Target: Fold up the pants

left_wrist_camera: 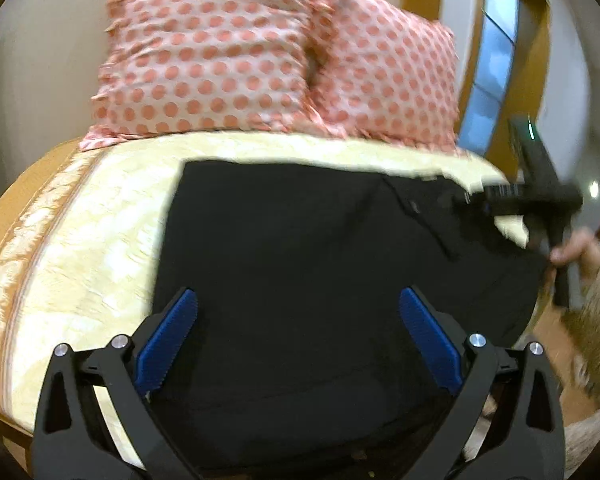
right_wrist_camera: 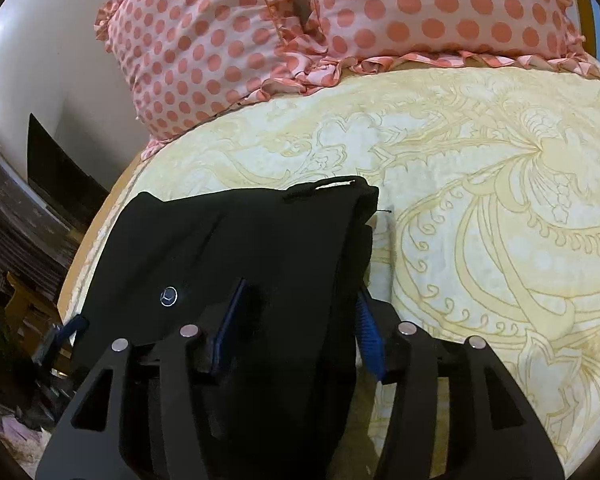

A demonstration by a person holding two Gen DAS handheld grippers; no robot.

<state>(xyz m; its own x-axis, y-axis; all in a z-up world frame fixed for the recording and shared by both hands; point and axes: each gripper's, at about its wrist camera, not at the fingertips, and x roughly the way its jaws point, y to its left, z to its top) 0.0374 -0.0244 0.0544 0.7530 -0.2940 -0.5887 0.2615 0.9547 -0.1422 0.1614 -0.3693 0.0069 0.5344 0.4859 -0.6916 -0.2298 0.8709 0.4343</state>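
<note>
Black pants (left_wrist_camera: 300, 248) lie across the centre of the left wrist view on a cream patterned bedspread (left_wrist_camera: 100, 220), already reduced to a compact, roughly rectangular panel with a straight upper edge. Two dotted pink pillows (left_wrist_camera: 228, 52) occupy the top of both frames. The left gripper (left_wrist_camera: 298, 336) stands low in its frame with blue pads wide apart above the cloth, holding nothing. In the right wrist view the right gripper (right_wrist_camera: 296, 332) sits at lower centre, its jaws partly closed around a thick stacked edge of the pants (right_wrist_camera: 236, 248); whether the pads actually pinch the fabric cannot be told. A silver button (right_wrist_camera: 168, 295) shows at centre left, so this is probably the waist end. Judged from the layered edge, at least one fold seems done; a further fold and smoothing probably remain.
</note>
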